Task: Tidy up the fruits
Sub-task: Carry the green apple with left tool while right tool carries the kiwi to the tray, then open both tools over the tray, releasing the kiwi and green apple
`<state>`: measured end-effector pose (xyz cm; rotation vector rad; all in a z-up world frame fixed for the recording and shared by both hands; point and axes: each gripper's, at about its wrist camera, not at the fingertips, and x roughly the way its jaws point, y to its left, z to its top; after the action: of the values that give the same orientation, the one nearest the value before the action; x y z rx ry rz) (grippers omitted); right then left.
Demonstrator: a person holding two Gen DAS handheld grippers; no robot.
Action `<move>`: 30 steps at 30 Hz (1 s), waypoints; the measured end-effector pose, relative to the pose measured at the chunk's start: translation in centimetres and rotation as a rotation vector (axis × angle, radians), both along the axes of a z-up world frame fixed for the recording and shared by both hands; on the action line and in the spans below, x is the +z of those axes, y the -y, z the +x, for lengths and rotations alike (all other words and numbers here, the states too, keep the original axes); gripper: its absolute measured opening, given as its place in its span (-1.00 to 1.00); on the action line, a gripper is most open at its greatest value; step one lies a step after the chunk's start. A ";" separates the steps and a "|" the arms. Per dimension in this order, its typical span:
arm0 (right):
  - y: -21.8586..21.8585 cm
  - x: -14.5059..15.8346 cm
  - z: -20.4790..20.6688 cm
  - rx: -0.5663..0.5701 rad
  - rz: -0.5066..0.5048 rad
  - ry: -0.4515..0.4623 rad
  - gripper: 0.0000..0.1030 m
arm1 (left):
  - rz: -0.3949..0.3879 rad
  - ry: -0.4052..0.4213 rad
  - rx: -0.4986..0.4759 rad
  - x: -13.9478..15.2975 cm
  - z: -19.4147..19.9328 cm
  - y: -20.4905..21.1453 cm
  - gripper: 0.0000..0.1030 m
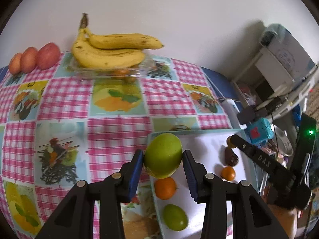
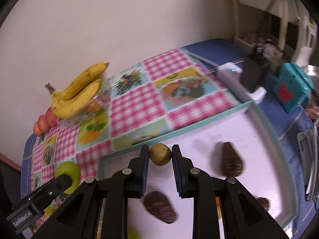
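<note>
My left gripper [image 1: 163, 157] is shut on a green apple [image 1: 162, 155], held above the left edge of a white tray [image 1: 207, 145]. On the tray below lie an orange fruit [image 1: 165, 188], a second green fruit [image 1: 175, 217], a smaller orange fruit [image 1: 228, 173] and a dark brown avocado [image 1: 231, 156]. My right gripper [image 2: 160, 155] is shut on a small round tan-brown fruit [image 2: 160, 154] over the white tray [image 2: 265, 123]. Dark avocados [image 2: 232, 162] [image 2: 160, 207] lie on the tray beneath it. The left gripper with its green apple [image 2: 68, 176] shows at lower left.
Bananas [image 1: 107, 49] rest on a clear plastic box [image 1: 111, 71] at the back of the checked tablecloth [image 1: 119, 131], with three reddish fruits [image 1: 35, 58] to the left. A white device [image 2: 237, 81], a teal box [image 2: 291, 86] and shelving stand right of the table.
</note>
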<state>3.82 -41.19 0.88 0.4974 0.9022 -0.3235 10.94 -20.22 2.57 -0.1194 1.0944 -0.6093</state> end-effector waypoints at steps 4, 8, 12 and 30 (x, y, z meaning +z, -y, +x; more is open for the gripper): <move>2.6 0.5 -1.4 -0.066 -0.019 0.004 -0.53 | -0.006 0.010 -0.038 0.0 -0.8 1.5 -0.16; 5.0 0.5 -2.6 -0.120 -0.004 0.019 -0.53 | -0.003 0.024 -0.075 -0.7 -1.5 3.4 -0.16; 5.9 -0.2 -2.9 -0.130 0.021 0.032 -0.53 | 0.003 0.040 -0.108 -1.8 -1.9 5.2 -0.16; 5.4 -4.1 -1.2 -0.103 0.071 -0.048 -0.53 | 0.048 0.017 -0.131 -4.7 -1.8 7.3 -0.17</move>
<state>2.60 -46.55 -3.21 0.6053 0.9392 -0.3999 9.13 -27.52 -2.15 -0.0007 1.1055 -0.6994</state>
